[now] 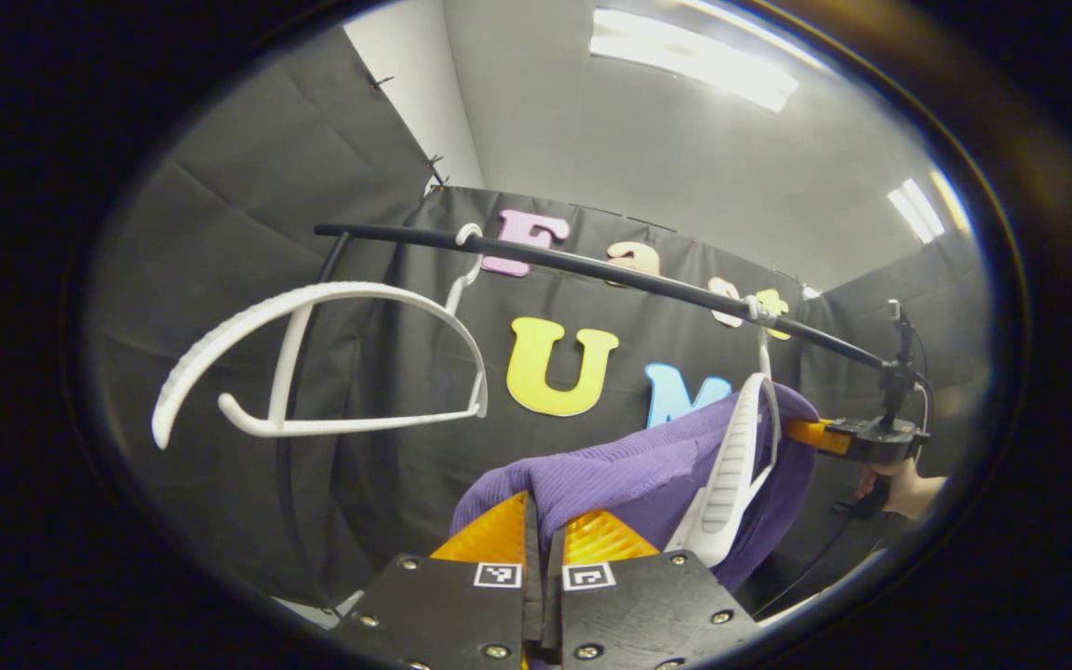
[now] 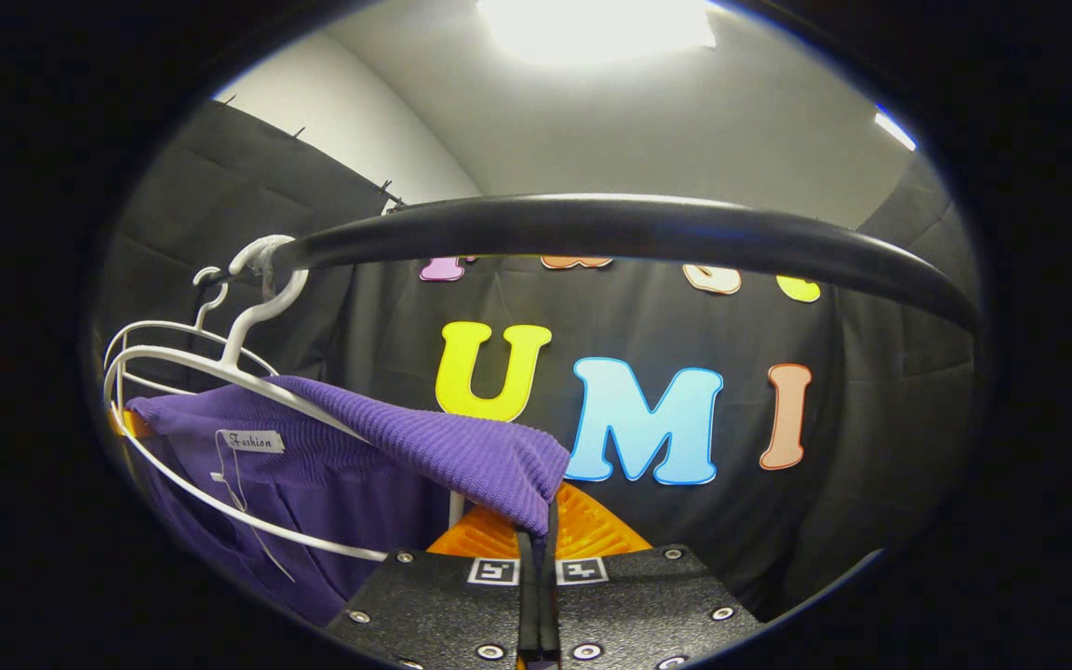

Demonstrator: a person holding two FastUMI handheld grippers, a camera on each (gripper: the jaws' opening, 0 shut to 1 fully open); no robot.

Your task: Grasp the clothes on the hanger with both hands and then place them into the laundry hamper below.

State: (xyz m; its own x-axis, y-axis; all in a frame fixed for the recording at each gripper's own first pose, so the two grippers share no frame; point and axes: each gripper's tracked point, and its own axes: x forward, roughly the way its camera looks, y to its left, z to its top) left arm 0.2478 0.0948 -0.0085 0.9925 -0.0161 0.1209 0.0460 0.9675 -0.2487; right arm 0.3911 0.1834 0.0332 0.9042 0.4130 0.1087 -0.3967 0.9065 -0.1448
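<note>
Under the rail (image 2: pixel 629 228), both grippers (image 1: pixel 545 530) (image 2: pixel 541 521) are closed on the garment (image 2: pixel 462 447). Grasp step done; next, it must be lifted off its hanger (image 2: pixel 220 372).

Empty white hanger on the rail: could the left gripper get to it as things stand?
Probably not: the left gripper is shut on the purple garment. The empty hanger hangs unobstructed on the rail.

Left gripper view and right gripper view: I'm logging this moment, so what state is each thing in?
Purple garment: draped on its hanger, pinched at both ends.
Hanger with garment: hooked on the rail.
Bare hanger: hooked on the rail, nothing on it.
Rail: carrying both hangers.
Left tool: shut on the garment.
Right tool: shut on the garment.
</note>
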